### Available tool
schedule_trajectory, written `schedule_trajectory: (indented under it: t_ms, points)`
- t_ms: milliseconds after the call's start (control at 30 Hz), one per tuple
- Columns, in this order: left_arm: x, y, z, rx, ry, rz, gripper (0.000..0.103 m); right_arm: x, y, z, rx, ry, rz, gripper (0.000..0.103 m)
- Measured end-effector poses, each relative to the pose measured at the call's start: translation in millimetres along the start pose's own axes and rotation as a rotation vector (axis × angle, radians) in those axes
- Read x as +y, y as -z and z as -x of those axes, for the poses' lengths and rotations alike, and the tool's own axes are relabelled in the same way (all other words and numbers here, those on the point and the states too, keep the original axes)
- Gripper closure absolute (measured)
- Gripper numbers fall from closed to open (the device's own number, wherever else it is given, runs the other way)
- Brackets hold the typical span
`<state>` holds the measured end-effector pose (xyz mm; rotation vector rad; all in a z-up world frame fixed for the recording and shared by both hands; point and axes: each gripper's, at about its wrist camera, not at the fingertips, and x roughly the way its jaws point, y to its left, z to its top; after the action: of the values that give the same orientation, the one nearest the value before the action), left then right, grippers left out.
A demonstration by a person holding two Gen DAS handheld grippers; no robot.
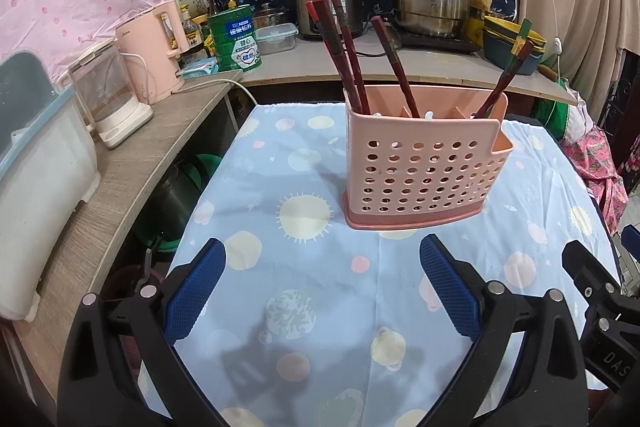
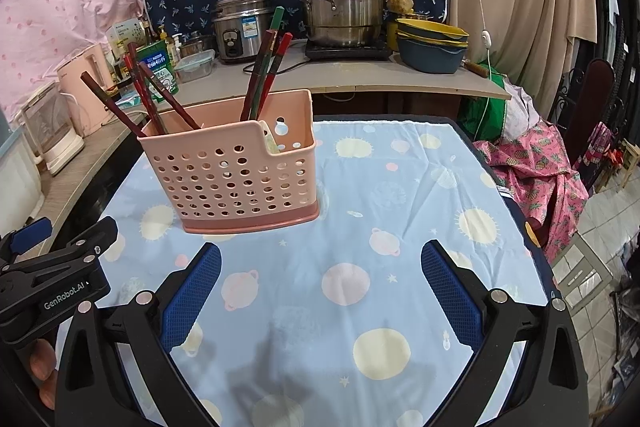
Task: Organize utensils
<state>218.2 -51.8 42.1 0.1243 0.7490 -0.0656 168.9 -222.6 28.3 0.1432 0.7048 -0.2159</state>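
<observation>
Both tools [image 1: 322,285] [image 2: 320,287] gape empty; chopsticks [image 1: 352,59] stand tips-down, leaning, in the holder [image 1: 424,167].

A: How is the room ahead of the left gripper [image 1: 322,283]?

B: Its jaws stand wide apart over bare tablecloth [image 1: 304,267]. The pink holder [image 1: 424,171] blocks at 1 o'clock, chopsticks [image 1: 348,55] leaning out above its rim.

A: And to the side?

B: At 9 o'clock the wooden shelf [image 1: 132,163] carries a kettle [image 1: 108,95].

A: The right gripper [image 2: 320,285]?

B: Jaws wide apart too. Cloth lies bare from 12 to 2 o'clock; the holder stands at 11, the left gripper near at 9.
</observation>
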Motion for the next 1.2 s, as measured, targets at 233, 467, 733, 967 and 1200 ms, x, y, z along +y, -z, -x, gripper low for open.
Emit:
schedule_trajectory:
  t_ms: [233,467,733,967,1200]
  points:
    - [-0.6,-1.4,-1.0,-0.004,-0.004,-0.001,0.01,-0.5,-0.8,-2.1,0.0,0.0,-0.002,0.006]
    - [-0.8,-1.6,-1.4,-0.005,-0.004,-0.001,0.01,-0.7,-1.3,-3.6,0.0,0.0,-0.003,0.006]
    - [-0.9,-1.9,-1.7,-0.002,-0.003,-0.001,0.01,-0.7,-1.2,-3.4,0.001,0.0,-0.002,0.006]
    - [-2.0,-1.6,-1.4,-0.006,-0.004,-0.003,0.01,-0.4,-1.2,-4.3,0.002,0.0,-0.004,0.006]
    - [-4.7,-1.6,-0.5,-0.007,-0.003,-0.008,0.01,-0.5,-1.2,-3.9,0.001,-0.001,-0.003,0.006]
